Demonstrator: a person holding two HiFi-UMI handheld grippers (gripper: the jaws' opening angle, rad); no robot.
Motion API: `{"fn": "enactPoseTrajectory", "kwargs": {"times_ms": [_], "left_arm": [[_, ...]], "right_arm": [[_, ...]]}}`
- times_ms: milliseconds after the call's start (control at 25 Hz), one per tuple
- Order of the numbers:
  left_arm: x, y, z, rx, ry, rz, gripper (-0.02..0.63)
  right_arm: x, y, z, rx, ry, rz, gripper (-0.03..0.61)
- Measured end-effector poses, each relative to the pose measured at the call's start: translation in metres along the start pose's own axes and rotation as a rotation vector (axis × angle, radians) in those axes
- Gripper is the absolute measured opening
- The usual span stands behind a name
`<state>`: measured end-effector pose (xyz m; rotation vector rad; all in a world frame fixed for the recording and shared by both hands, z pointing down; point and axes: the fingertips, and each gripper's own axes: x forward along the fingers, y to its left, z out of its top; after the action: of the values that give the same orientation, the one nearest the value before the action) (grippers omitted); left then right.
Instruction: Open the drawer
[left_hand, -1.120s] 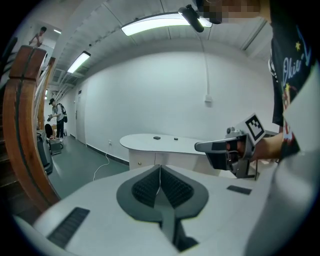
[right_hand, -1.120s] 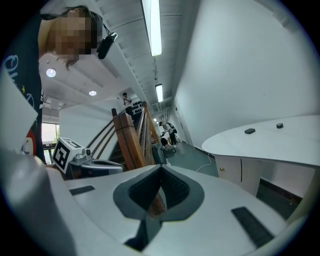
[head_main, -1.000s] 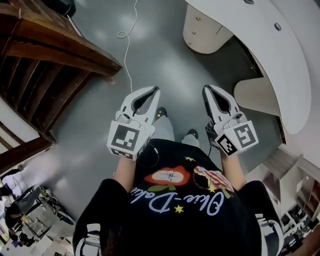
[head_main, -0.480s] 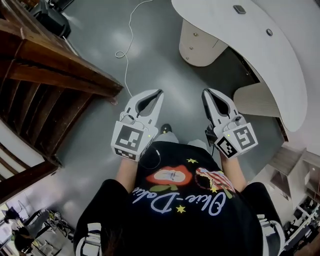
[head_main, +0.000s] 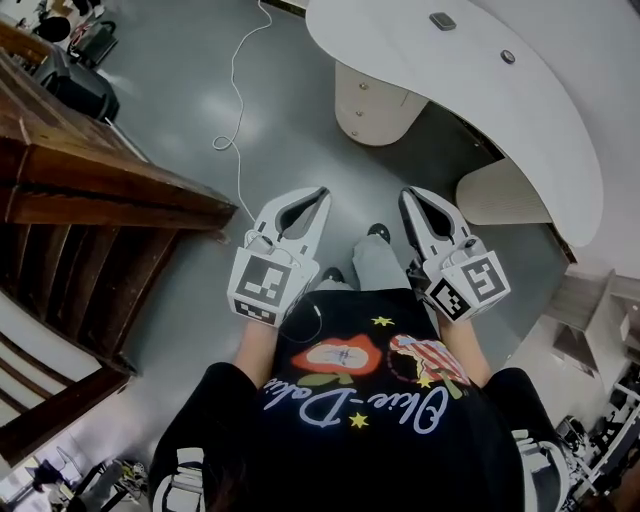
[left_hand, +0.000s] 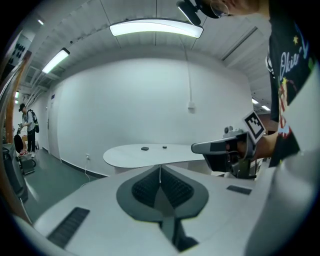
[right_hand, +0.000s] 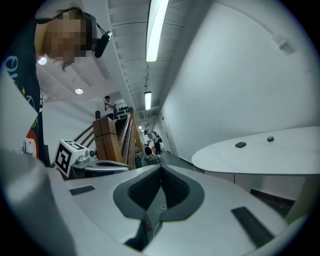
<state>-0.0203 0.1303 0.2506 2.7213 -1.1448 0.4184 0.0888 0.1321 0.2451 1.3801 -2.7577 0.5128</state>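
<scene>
One white curved desk (head_main: 560, 120) spans the far right, and one wooden staircase (head_main: 90, 200) stands left. One drawer cabinet (head_main: 372, 105) sits far, under the desk. Two grippers are held near: left gripper (head_main: 322, 190) and right gripper (head_main: 405, 193), both with jaws together and empty. One cable (head_main: 237, 110) trails far left.

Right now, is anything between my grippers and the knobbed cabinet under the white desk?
Nothing visible: only bare floor separates the left gripper and right gripper from the cabinet; the white cable lies off to the left.
</scene>
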Motion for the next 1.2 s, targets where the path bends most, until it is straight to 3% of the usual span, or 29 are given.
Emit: {"fn": "enactPoseTrajectory", "kwargs": {"times_ms": [760, 1000, 1200], "left_arm": [[0.126, 0.051, 0.048, 0.012, 0.032, 0.101, 0.006], [0.158, 0.068, 0.047, -0.053, 0.049, 0.145, 0.006], [0.177, 0.082, 0.025, -0.102, 0.109, 0.198, 0.006]], "right_arm": [[0.086, -0.116, 0.042, 0.010, 0.004, 0.132, -0.002], [0.115, -0.145, 0.045, 0.011, 0.056, 0.194, -0.002], [0.135, -0.163, 0.030, 0.032, 0.106, 0.246, -0.002]]}}
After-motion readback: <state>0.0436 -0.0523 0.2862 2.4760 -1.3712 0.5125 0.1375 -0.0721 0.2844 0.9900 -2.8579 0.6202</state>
